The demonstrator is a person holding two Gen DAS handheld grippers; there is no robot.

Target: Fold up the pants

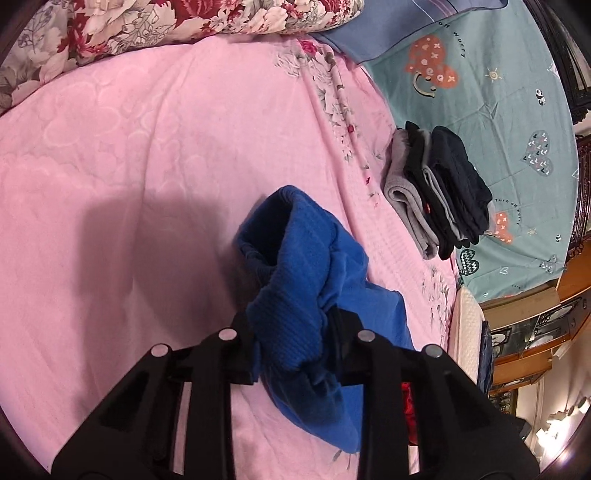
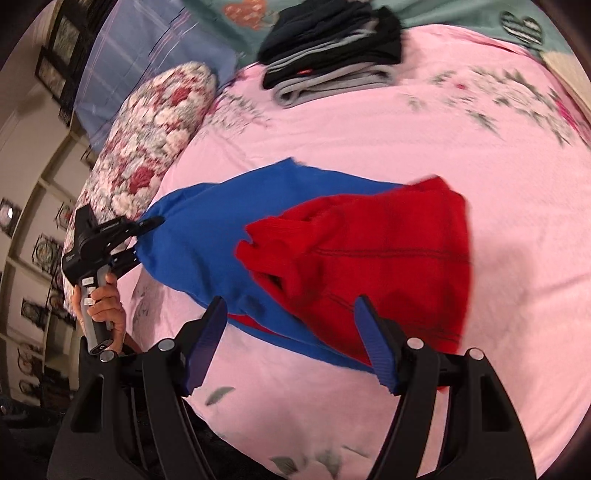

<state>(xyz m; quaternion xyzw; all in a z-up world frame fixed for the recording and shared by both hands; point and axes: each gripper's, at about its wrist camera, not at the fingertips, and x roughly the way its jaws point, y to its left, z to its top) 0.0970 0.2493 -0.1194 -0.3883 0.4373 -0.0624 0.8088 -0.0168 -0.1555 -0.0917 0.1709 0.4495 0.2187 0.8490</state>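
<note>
A home bedroom: pink bedsheet [image 1: 129, 166], floral pillow [image 2: 147, 147], folded clothes stack [image 1: 439, 192], framed wall pictures [image 2: 55, 44]

Left wrist view: mounted behind the left claw [image 1: 291, 332], looking forward and down along its fingers, close over the pink bed [image 1: 110, 184]. Right wrist view: behind the right claw [image 2: 291, 339], facing across the same bed [image 2: 517, 295], a little farther back. Shared: the blue-and-red pants [image 1: 314, 266] [image 2: 332, 240], the stack of folded clothes [image 1: 439, 188] [image 2: 332, 48], the floral pillow [image 1: 147, 26] [image 2: 147, 147].
</note>
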